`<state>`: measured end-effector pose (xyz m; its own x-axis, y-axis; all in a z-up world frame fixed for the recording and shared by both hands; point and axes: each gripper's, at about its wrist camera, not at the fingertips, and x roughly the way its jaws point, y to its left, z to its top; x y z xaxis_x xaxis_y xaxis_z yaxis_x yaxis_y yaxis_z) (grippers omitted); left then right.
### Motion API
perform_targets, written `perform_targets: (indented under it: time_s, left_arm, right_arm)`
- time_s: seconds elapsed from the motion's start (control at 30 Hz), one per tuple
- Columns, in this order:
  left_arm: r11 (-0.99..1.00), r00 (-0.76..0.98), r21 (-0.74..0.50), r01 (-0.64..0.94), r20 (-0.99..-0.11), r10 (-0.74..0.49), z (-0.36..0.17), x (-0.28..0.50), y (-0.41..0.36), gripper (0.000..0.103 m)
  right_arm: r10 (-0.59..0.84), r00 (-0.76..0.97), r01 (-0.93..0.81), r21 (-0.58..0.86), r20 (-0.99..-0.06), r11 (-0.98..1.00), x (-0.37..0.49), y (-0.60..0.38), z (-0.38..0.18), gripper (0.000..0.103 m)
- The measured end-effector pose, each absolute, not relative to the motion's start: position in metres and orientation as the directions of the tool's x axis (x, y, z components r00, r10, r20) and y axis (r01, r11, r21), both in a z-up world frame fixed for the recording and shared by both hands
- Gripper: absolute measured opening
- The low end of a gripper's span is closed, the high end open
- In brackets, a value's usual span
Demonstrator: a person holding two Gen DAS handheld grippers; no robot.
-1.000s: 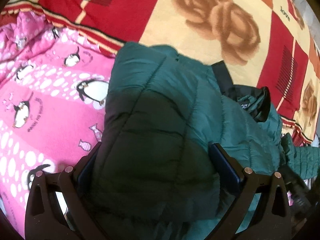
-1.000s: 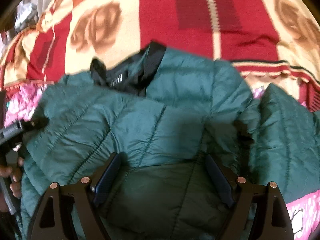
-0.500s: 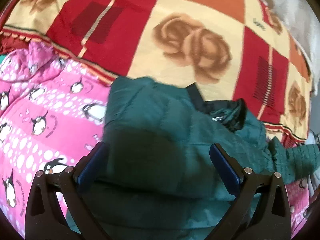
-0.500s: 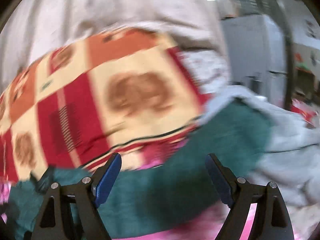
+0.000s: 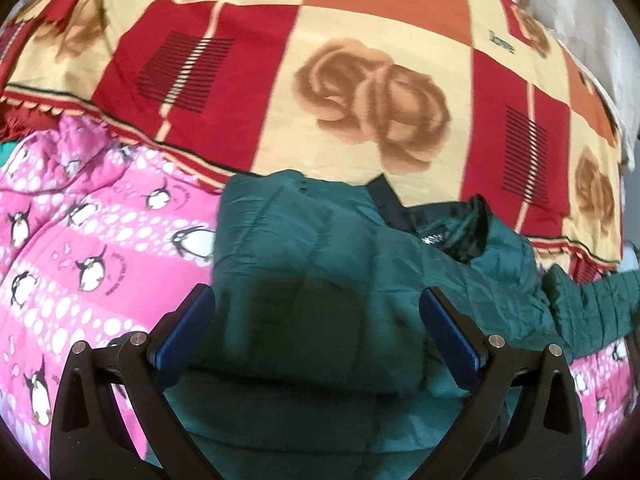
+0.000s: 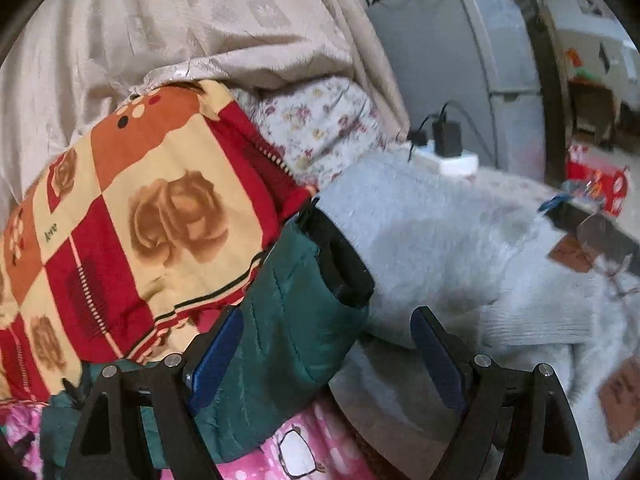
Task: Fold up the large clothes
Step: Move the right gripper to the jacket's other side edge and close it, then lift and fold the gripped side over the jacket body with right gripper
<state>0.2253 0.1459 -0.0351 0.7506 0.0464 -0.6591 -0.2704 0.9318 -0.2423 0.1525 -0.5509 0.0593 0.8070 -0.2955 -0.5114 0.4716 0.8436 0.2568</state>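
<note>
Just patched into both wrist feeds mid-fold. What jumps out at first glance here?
The dark green puffer jacket dominates the left wrist view, lying across the pink penguin blanket with the rose-patterned red and cream blanket behind it. In the right wrist view, its sleeve lies beside a grey fleece garment. Both grippers are open.

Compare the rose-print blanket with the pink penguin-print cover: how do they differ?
The rose-print blanket is checked in red, cream and orange; the pink penguin-print cover is pink with white dots. The blanket lies beyond the green puffer jacket; the cover lies on the left and nearer the left gripper. The jacket overlaps both.
</note>
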Motion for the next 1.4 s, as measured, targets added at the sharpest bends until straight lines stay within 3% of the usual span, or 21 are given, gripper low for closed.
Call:
perform_targets:
  time_s: [0.07,0.1,0.4,0.5,0.73,1.03,1.2,1.4]
  left_arm:
    - [0.923,0.747,-0.238,-0.303,-0.661,0.075,-0.035,0.224,0.154,0.102]
    - [0.917,0.745,-0.239,-0.318,-0.662,0.086,-0.035,0.224,0.158,0.102]
    - [0.873,0.740,-0.274,-0.404,-0.659,0.136,-0.034,0.215,0.189,0.102]
    - [0.871,0.737,-0.277,-0.406,-0.662,0.133,-0.034,0.214,0.192,0.102]
    - [0.878,0.725,-0.259,-0.403,-0.676,0.133,-0.037,0.212,0.192,0.102]
    - [0.892,0.724,-0.269,-0.363,-0.684,0.088,-0.040,0.217,0.186,0.102]
    - [0.907,0.742,-0.352,-0.230,-0.667,-0.070,-0.042,0.229,0.166,0.102]
    - [0.937,0.703,-0.326,-0.126,-0.696,-0.148,-0.054,0.250,0.129,0.102]
  right_arm:
    - [-0.258,0.802,0.454,0.269,-0.538,0.849,0.160,-0.555,0.054,0.082]
    - [-0.243,0.796,0.450,0.275,-0.554,0.849,0.164,-0.557,0.053,0.071]
    - [-0.259,0.788,0.469,0.273,-0.559,0.840,0.170,-0.562,0.051,0.029]
    - [-0.252,0.792,0.454,0.262,-0.556,0.852,0.173,-0.554,0.055,0.022]
    - [-0.198,0.831,0.373,0.257,-0.520,0.892,0.185,-0.501,0.069,0.018]
    - [0.077,0.869,0.107,0.339,-0.488,0.935,0.225,-0.351,0.046,0.018]
    - [0.229,0.814,-0.036,0.346,-0.535,0.938,0.254,-0.254,0.009,0.018]
    - [0.302,0.737,-0.159,0.279,-0.604,0.947,0.263,-0.182,-0.028,0.018]
